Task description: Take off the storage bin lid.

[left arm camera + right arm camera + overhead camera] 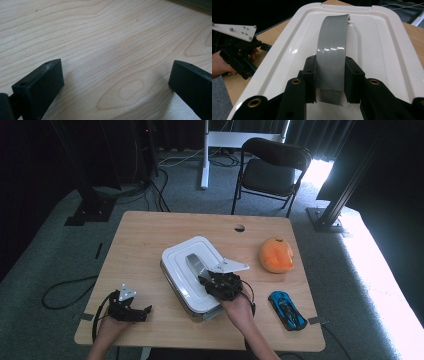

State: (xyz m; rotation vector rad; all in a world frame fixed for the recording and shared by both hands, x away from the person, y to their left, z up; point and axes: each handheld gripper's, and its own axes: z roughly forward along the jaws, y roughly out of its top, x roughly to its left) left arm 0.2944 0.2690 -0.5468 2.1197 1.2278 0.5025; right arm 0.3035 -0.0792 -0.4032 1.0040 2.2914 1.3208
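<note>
A box with a white lid (pixel 186 251) stands mid-table, turned at an angle. A grey arched handle (pixel 195 262) runs along the lid's middle. My right gripper (pixel 207 277) reaches in from the near side and is shut on that handle. In the right gripper view the jaws clamp the handle (pixel 332 47) from both sides, with the white lid (pixel 374 40) spread behind the right gripper (pixel 330 61). My left gripper (pixel 146 310) rests on the table's front left corner, open, with bare wood between the jaws of the left gripper (pixel 116 66). It also appears at the left (pixel 239 57) beside the box.
An orange rounded object (pixel 276 255) lies right of the box, and a blue toy car (pixel 287 310) sits near the front right corner. A cable hole (pixel 239 227) marks the table's far edge. A black folding chair (pixel 270 170) stands beyond the table.
</note>
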